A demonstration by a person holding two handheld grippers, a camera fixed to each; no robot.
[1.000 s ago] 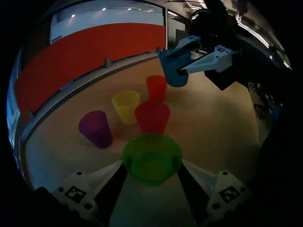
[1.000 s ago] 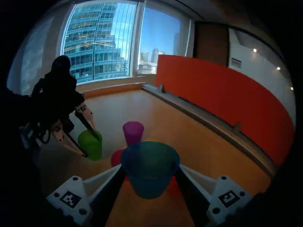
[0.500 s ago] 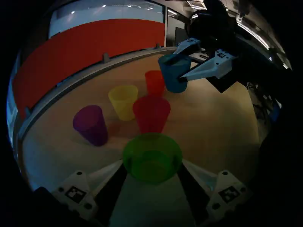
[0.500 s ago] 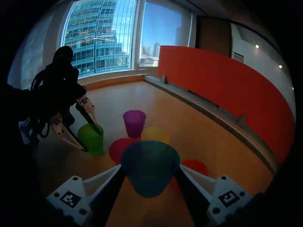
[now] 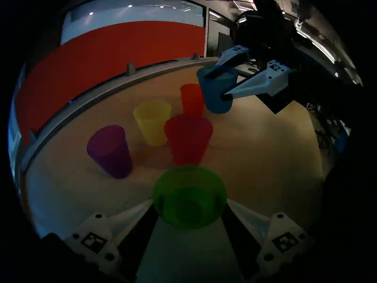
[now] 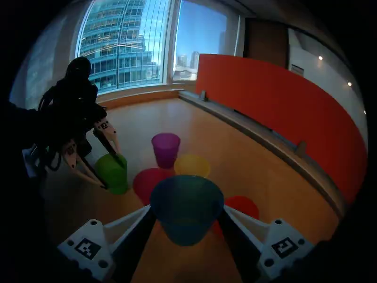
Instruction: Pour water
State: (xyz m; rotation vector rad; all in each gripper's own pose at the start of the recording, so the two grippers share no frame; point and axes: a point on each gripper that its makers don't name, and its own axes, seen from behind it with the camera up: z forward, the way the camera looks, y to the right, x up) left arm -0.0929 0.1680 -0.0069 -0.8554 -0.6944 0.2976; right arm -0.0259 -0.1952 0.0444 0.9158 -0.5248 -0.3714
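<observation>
Left gripper view: left hand-held gripper (image 5: 189, 203) clamped on green cup (image 5: 189, 195), red cup (image 5: 187, 137) just ahead on table (image 5: 264, 141). Right hand-held gripper (image 5: 217, 86) grips blue cup (image 5: 214, 94) in the air, farther off.
Right gripper view: both fingers press the upright blue cup.

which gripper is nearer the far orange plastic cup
Right. The right gripper, shut on the blue plastic cup, is beside the orange plastic cup; the left gripper, holding the green plastic cup, is beyond the red plastic cup.
</observation>
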